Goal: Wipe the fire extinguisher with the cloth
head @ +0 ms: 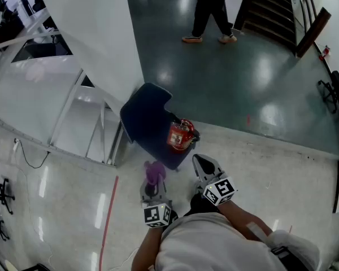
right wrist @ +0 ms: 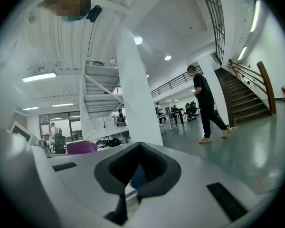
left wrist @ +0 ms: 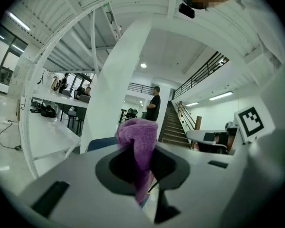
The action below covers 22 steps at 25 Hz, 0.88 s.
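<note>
Glossy hall floor (head: 260,168); fire extinguisher (head: 181,134) stands on it against a dark blue pad (head: 147,114). My left claw (head: 153,180) pinches the purple cloth (head: 154,171) tip-forward for wiping. Right claw (head: 203,165) is pressed together and empty, probably spare for steadying.

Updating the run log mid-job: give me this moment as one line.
left gripper: shut on cloth | right gripper: shut, empty | fire extinguisher: on chair, not touched | phase: pre-wipe

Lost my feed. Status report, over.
Left gripper shut on purple cloth. Right gripper shut, empty. Fire extinguisher ahead, untouched. Nothing in the way.
</note>
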Each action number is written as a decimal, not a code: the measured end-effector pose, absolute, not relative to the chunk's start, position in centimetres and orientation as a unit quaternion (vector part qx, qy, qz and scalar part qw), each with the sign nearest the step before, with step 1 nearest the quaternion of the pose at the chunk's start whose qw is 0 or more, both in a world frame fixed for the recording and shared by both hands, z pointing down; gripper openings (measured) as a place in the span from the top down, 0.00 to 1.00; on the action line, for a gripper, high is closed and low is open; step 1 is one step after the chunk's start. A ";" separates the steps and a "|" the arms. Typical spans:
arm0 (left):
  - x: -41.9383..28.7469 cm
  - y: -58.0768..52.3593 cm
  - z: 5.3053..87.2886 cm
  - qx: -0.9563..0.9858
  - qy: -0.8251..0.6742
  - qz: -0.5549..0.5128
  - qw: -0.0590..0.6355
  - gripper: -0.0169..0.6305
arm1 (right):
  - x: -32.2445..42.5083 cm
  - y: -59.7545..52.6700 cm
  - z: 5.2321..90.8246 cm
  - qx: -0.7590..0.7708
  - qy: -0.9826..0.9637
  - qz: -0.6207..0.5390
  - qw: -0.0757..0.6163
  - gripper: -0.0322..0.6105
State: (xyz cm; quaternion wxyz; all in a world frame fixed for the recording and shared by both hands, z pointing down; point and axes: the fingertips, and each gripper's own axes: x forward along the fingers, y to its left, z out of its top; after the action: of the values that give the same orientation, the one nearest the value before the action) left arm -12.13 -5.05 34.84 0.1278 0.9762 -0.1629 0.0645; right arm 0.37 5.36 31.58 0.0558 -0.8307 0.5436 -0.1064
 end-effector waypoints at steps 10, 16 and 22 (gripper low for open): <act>-11.3 -4.4 35.7 0.977 -0.147 0.071 0.138 0.88 | 0.3 5.6 32.0 -0.833 0.539 -0.110 0.056 0.93; -10.7 -4.6 37.4 0.975 -0.147 0.085 0.144 0.88 | 0.6 5.6 33.0 -0.831 0.540 -0.120 0.064 0.93; -9.3 -6.2 43.6 0.973 -0.140 0.120 0.138 0.88 | 0.9 3.6 36.0 -0.817 0.560 -0.127 0.050 0.93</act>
State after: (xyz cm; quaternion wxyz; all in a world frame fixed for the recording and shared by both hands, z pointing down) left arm -9.30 -6.22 43.61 0.1380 0.9732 -0.1396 0.1202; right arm 0.89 3.63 35.99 0.0496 -0.8169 0.5604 -0.1273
